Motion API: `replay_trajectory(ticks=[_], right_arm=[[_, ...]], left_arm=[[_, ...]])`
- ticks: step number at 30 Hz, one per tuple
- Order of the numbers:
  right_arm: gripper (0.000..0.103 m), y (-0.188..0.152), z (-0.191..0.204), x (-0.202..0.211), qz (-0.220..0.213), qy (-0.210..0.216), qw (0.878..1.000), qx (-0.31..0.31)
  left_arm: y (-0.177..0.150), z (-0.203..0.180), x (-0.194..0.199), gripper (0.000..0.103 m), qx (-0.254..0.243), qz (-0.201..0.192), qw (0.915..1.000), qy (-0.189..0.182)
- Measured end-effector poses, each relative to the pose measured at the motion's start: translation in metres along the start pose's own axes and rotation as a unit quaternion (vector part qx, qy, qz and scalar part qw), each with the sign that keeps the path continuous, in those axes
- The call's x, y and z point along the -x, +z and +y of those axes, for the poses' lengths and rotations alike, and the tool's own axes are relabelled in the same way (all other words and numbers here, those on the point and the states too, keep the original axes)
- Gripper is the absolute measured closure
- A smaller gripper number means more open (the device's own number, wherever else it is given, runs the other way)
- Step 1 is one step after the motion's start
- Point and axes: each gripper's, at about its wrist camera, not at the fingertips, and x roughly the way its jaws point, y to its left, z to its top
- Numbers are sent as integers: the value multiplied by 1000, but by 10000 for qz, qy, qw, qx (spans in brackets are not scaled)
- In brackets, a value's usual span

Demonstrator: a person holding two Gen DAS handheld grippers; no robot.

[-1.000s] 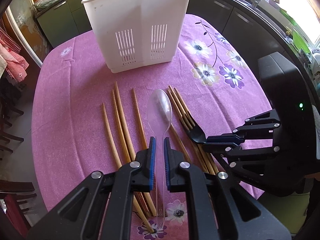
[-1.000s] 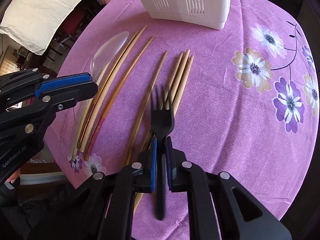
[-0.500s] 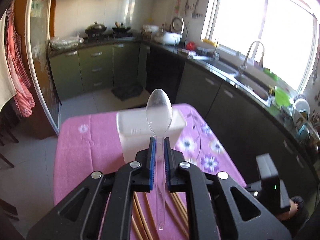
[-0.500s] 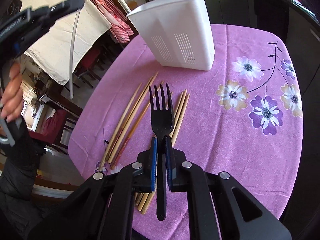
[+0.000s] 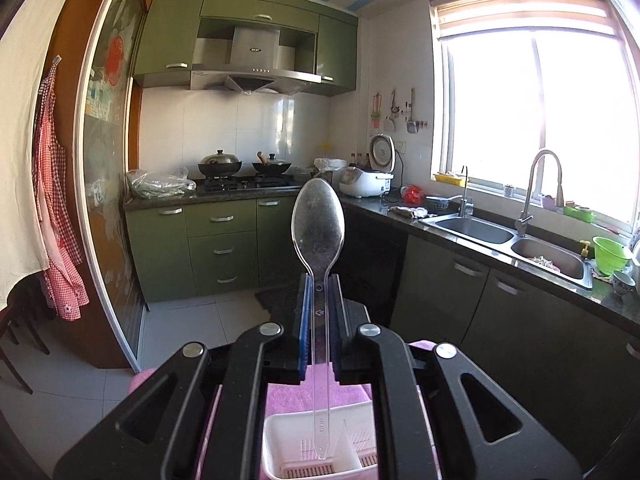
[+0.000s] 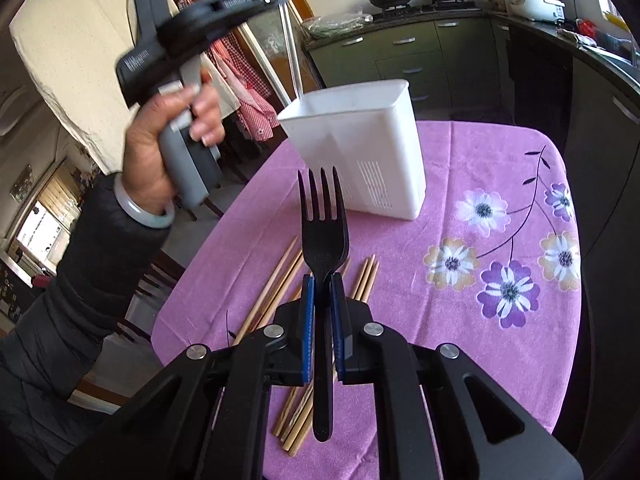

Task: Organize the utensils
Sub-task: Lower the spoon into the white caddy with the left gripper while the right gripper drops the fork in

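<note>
Below the left gripper (image 5: 320, 280) the white caddy (image 5: 320, 446) stands open-topped, its inner divider splitting the mouth; the spoon (image 5: 318, 232) handle hangs over it. Ahead of the right gripper (image 6: 322, 280) the same caddy stands upright on the table (image 6: 460, 340), open air between. The chopsticks (image 6: 280, 292) lie flat beneath that gripper. To its left, the left hand (image 6: 160, 148) and its gripper occupy the air beside the caddy rim. The cloth to the right lies bare.

Purple floral tablecloth (image 6: 460, 208), white utensil holder (image 6: 360, 148), wooden chopsticks (image 6: 280, 284)
</note>
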Motion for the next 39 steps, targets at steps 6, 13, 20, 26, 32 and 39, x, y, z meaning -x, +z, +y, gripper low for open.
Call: replay_trajectory(ticks=[6,13,20,26,32,39], right_arm=[[94,42,-2,17,-582,-103,9982,60],[94,111,15,35,-1467,-250,9885,275],[94,175,30,16,-2110,-606,9749,363],[94,205,22,-29,-2245,-1118,9673,367],[94,184,-1,-73,-2041,-1375,9686,349],[90,144,-11,-90,-1937,-1427,9698,407]], left_arm=[[-38,10,-24,95,-36,381,9992,64],[-58,14,-21,94,-24,637,9980,-38],[-52,22,-5,87,-3,620,9979,-168],[-51,38,33,82,231,663,9970,-337],[-73,50,80,80,315,1072,9931,-370],[-113,55,97,80,431,2055,9770,-373]])
